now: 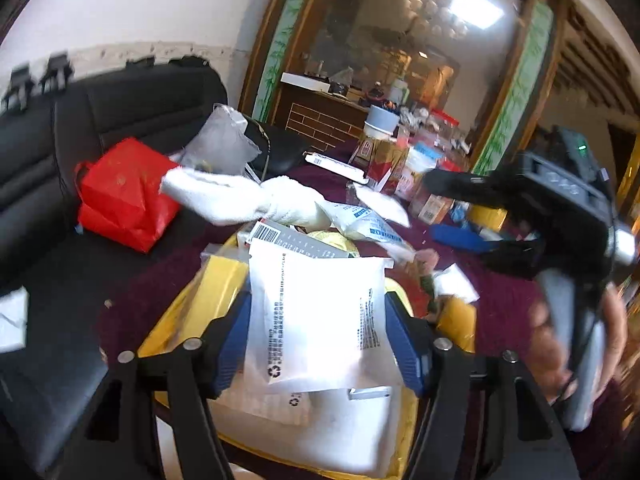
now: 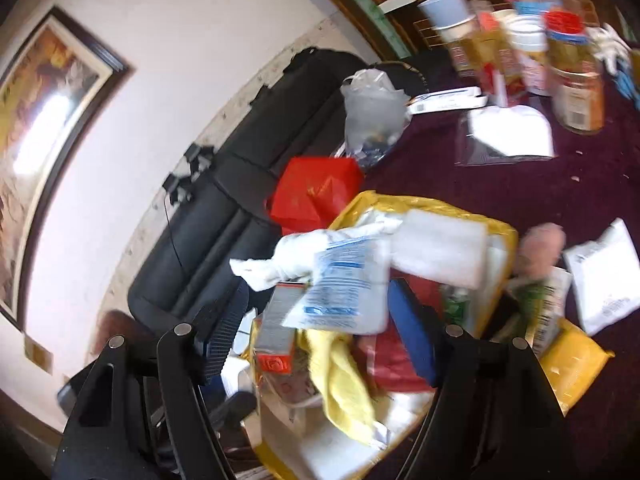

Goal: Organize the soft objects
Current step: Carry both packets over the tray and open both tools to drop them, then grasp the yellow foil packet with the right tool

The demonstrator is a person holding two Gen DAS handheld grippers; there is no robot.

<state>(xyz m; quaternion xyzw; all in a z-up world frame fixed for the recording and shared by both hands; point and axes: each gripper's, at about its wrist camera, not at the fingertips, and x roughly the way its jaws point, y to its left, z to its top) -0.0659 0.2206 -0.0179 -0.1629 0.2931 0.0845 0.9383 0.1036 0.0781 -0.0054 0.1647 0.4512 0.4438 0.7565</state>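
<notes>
A yellow bag point(image 1: 224, 280) lies open on the maroon tablecloth point(image 1: 500, 300), full of soft things: a white towel point(image 1: 256, 196), a blue-printed white pouch point(image 1: 372, 228) and a yellow cloth point(image 2: 344, 376). My left gripper point(image 1: 318, 344) has its blue pads either side of a white plastic packet point(image 1: 316, 312) over the bag; the jaws look shut on it. My right gripper point(image 2: 316, 340) is open above the bag point(image 2: 420, 204), with the blue-printed pouch point(image 2: 344, 284) and a small box point(image 2: 280, 328) between its fingers. The right gripper also shows in the left wrist view point(image 1: 480, 220), at right.
A black sofa point(image 1: 120, 108) with a red bag point(image 1: 124, 192) is left of the table. Jars, boxes and a cup point(image 2: 528, 32) crowd the far table. A white packet point(image 2: 604, 272) and a yellow pack point(image 2: 572, 360) lie right of the bag. A clear plastic bag point(image 2: 372, 108) stands behind.
</notes>
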